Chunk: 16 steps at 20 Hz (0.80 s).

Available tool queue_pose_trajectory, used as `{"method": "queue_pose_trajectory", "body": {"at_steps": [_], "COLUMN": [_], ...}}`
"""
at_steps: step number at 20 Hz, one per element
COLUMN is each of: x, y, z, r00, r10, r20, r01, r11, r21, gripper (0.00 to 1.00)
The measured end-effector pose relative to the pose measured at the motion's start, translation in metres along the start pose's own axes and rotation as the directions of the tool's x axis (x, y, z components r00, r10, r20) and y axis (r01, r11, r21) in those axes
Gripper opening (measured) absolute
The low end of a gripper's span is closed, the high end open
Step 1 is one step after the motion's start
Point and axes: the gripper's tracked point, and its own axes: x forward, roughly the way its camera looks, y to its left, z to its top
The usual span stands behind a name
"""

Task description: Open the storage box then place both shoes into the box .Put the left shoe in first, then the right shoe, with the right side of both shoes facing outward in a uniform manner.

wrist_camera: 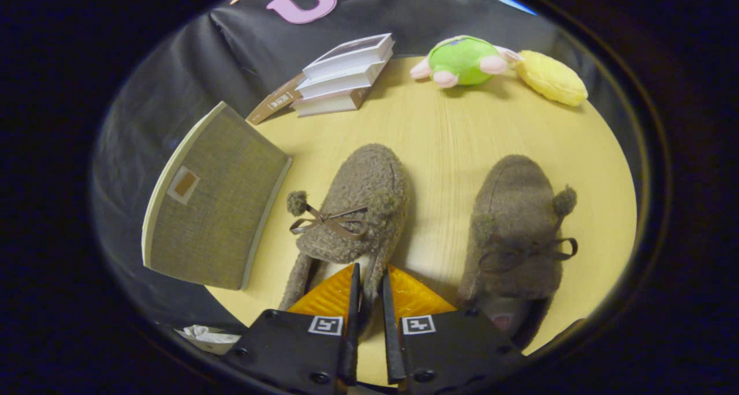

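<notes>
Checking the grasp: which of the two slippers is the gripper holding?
The slipper nearer the storage box: the gripper is shut on its heel rim. The other slipper lies untouched.

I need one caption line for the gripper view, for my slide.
Tongs closed on the heel edge of one fuzzy slipper, second slipper beside it, storage box nearby on the table.
</notes>
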Motion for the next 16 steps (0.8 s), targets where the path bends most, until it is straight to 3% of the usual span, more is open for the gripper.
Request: {"method": "queue_pose_trajectory", "body": {"at_steps": [2,12,16], "x": [0.003,-0.021,-0.033], "y": [0.002,0.028,0.052], "z": [-0.002,0.007,0.015], "r00": [1.000,0.999,0.995], "r10": [0.005,0.039,0.091], "r20": [-0.009,0.014,0.028], "r01": [-0.004,-0.042,-0.095], "r11": [0.998,0.971,0.938], "r21": [0.061,0.236,0.334], "gripper": [0.09,0.09,0.09]}}
